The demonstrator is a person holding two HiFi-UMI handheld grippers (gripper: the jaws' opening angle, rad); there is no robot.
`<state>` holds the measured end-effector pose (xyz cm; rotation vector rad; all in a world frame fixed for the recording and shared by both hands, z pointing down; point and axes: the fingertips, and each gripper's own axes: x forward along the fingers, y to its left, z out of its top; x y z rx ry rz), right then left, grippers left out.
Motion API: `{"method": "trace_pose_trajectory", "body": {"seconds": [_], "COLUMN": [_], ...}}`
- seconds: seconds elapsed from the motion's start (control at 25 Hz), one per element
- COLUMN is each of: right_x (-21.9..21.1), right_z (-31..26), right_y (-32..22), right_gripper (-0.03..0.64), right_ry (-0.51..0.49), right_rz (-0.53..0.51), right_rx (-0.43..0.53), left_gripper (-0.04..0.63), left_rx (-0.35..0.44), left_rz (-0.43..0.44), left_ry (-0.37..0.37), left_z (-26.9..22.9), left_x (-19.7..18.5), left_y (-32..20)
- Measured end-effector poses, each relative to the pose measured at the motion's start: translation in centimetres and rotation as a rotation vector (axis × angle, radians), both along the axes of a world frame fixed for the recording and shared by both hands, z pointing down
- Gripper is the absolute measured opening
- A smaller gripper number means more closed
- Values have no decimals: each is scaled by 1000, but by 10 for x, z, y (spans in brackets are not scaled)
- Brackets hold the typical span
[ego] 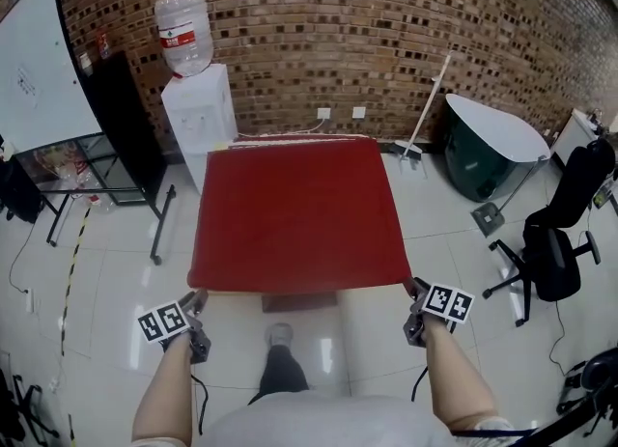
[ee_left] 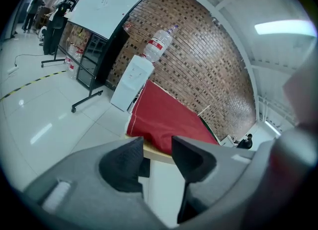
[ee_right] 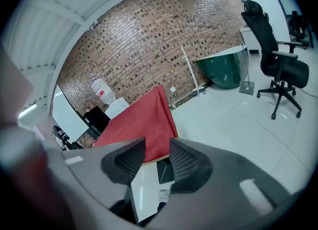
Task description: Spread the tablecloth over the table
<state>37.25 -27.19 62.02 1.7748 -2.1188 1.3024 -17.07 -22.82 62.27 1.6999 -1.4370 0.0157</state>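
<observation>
The red tablecloth (ego: 294, 209) lies flat over the table, and its near hem hangs a little over the front edge. My left gripper (ego: 199, 300) sits just off the cloth's near left corner, my right gripper (ego: 414, 293) just off the near right corner. In the left gripper view the left gripper (ee_left: 158, 155) is open, nothing between its pads, with the cloth (ee_left: 166, 117) and a strip of wooden table edge (ee_left: 155, 153) beyond. In the right gripper view the right gripper (ee_right: 156, 157) is open and empty too, the cloth (ee_right: 136, 119) just ahead.
A water dispenser (ego: 198, 112) stands behind the table's far left corner. A whiteboard on a stand (ego: 39, 69) is at the left. A broom (ego: 425, 107), a dark green tub (ego: 488, 146) and an office chair (ego: 560, 233) are at the right. My foot (ego: 279, 335) is by the table's front.
</observation>
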Motion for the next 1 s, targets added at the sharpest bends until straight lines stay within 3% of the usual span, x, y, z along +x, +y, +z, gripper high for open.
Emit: {"method": "trace_pose_trajectory", "body": {"seconds": [0.08, 0.2, 0.4, 0.6, 0.8, 1.0], "right_x": [-3, -28, -98, -168, -205, -251], "right_z": [-16, -46, -101, -136, -148, -145], "right_y": [9, 28, 75, 140, 188, 256], "right_gripper": [73, 2, 2, 2, 2, 2], "right_ry": [14, 12, -18, -87, -112, -127], "right_rz": [4, -84, -353, -591, -653, -675], "right_rx": [42, 93, 159, 177, 176, 167], "left_gripper": [170, 131, 2, 2, 2, 2], "left_rx": [33, 104, 204, 242, 271, 271], "left_rz": [19, 107, 338, 587, 698, 746], "left_ry": [16, 33, 21, 7, 35, 79], "left_z": [-11, -40, -101, -140, -159, -159], "left_x": [13, 49, 121, 172, 191, 174], "left_y": [8, 23, 58, 102, 146, 219]}}
